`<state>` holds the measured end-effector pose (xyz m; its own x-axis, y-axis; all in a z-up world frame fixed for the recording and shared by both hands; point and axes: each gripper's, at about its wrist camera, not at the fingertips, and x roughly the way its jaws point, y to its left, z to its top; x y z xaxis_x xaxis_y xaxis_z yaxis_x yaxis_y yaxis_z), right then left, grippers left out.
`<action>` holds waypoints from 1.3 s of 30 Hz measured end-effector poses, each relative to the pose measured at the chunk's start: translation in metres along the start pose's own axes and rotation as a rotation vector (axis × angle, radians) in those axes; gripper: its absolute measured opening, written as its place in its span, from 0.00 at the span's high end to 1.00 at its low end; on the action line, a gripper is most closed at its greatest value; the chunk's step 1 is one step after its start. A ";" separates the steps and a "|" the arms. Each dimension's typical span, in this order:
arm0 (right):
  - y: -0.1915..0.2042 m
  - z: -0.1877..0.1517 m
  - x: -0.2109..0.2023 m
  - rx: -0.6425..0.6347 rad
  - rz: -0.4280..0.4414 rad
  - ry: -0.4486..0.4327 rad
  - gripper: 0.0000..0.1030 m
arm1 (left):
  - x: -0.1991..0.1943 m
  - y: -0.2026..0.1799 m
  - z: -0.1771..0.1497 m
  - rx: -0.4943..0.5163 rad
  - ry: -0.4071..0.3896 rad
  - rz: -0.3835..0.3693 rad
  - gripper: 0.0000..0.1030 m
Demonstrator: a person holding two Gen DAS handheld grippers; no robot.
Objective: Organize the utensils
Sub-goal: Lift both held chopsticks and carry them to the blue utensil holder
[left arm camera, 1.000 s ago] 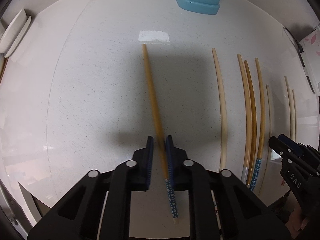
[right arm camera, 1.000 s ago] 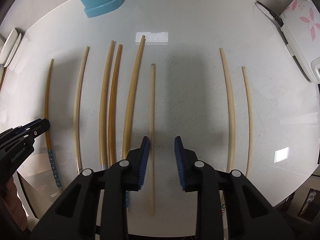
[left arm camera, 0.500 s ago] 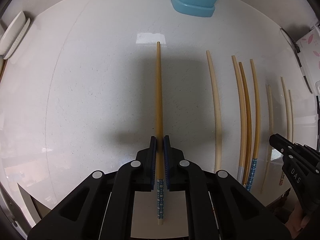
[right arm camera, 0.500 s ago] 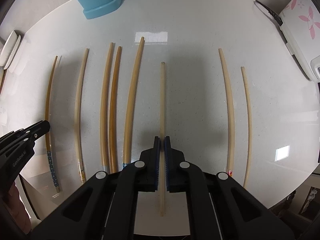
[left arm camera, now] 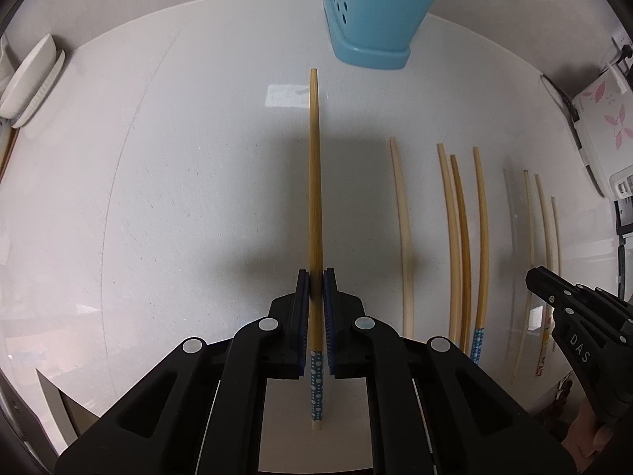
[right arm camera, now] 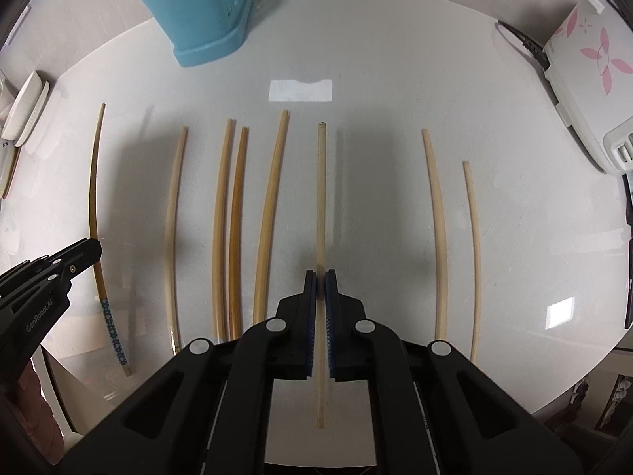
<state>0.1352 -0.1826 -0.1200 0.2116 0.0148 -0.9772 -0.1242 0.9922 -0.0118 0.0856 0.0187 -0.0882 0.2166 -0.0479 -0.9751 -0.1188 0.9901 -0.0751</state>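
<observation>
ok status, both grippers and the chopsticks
Left gripper shut on blue-dotted chopstick. Right gripper shut on plain chopstick. Blue holder ahead, path clear.

Black tongs with blue ribbed pads, silver screws, white "DAS" lettering

A golden chopstick with a blue dotted end is clamped in the left gripper. A pale plain chopstick is clamped in the right gripper. Six more lie roughly parallel on the white table, near the perforated blue holder.
</observation>
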 end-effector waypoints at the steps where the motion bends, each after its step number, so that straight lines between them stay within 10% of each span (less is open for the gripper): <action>1: -0.001 0.000 -0.004 -0.002 0.000 -0.009 0.97 | -0.003 0.000 0.000 -0.001 -0.008 0.000 0.94; 39: -0.004 0.072 -0.118 -0.065 0.092 -0.474 0.96 | -0.130 -0.024 0.072 -0.026 -0.331 -0.058 0.94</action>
<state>0.1806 -0.1793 0.0103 0.6136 0.1722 -0.7706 -0.2203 0.9745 0.0423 0.1298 0.0107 0.0548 0.5266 -0.0544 -0.8484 -0.1209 0.9830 -0.1381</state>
